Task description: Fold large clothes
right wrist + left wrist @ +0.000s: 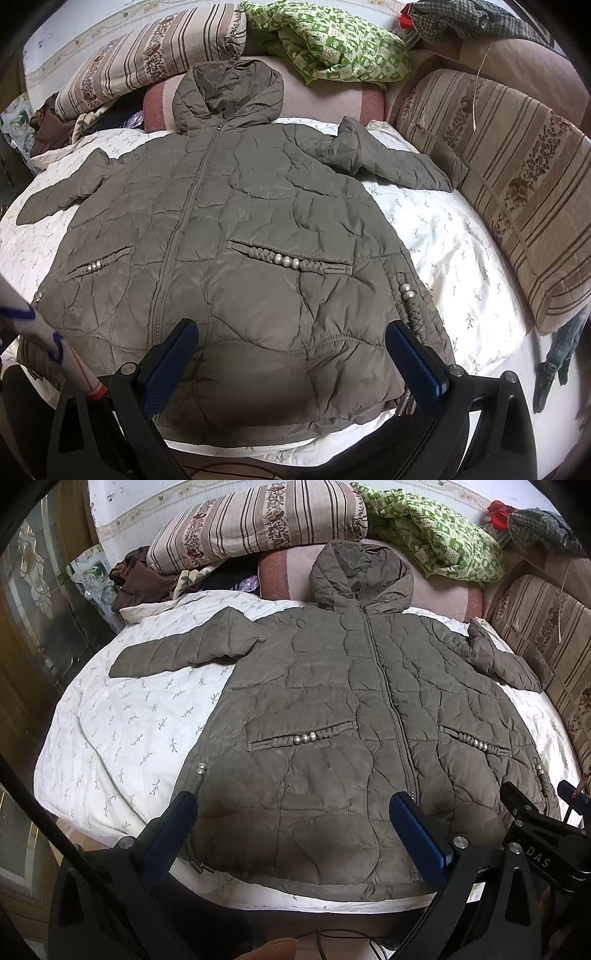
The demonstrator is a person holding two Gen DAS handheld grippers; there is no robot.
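- Your left tool (293,825) is spread wide and holds nothing; its blue-padded fingers (417,840) hover above the lower hem of the quilted jacket (332,709), on the wearer's right half.
- Your right tool (291,354) is equally wide and empty, poised over the hem's other half, one finger close to the braided side trim with pearl beads (406,290).
- In the left wrist view the right tool's black frame (535,823) shows at the right edge, just beside your left one.
- The jacket lies front up and zipped on the bed's white leaf-print quilt (122,720), hood (362,574) toward the far end, both sleeves spread outward; the right-hand sleeve (388,158) is bunched near the shoulder.
- Beyond the hood sit a striped floral pillow (258,520) and a green patterned cloth (436,535).
- A second striped cushion (517,192) lines the bed's right side.
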